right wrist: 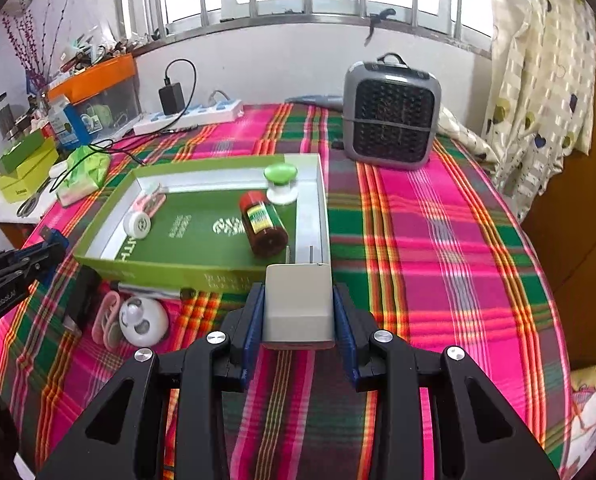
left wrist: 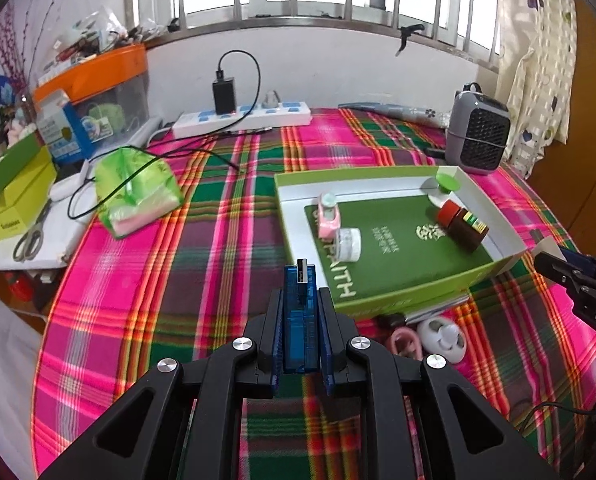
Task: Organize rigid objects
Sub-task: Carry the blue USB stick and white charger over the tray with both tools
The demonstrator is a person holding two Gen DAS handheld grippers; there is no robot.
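A table covered by a pink and green checked cloth [right wrist: 437, 216] is seen. A grey fan heater [right wrist: 391, 114] is stood at the back. A green box [left wrist: 497, 270] is laid in the middle, and a brown bottle [right wrist: 264, 224] is laid on its side inside it. A white plug block [right wrist: 298, 304] is squeezed tight between the right gripper [right wrist: 298, 312] fingers, just in front of the box. A blue USB stick [left wrist: 301, 312] is squeezed tight in the left gripper [left wrist: 300, 320], held near the box.
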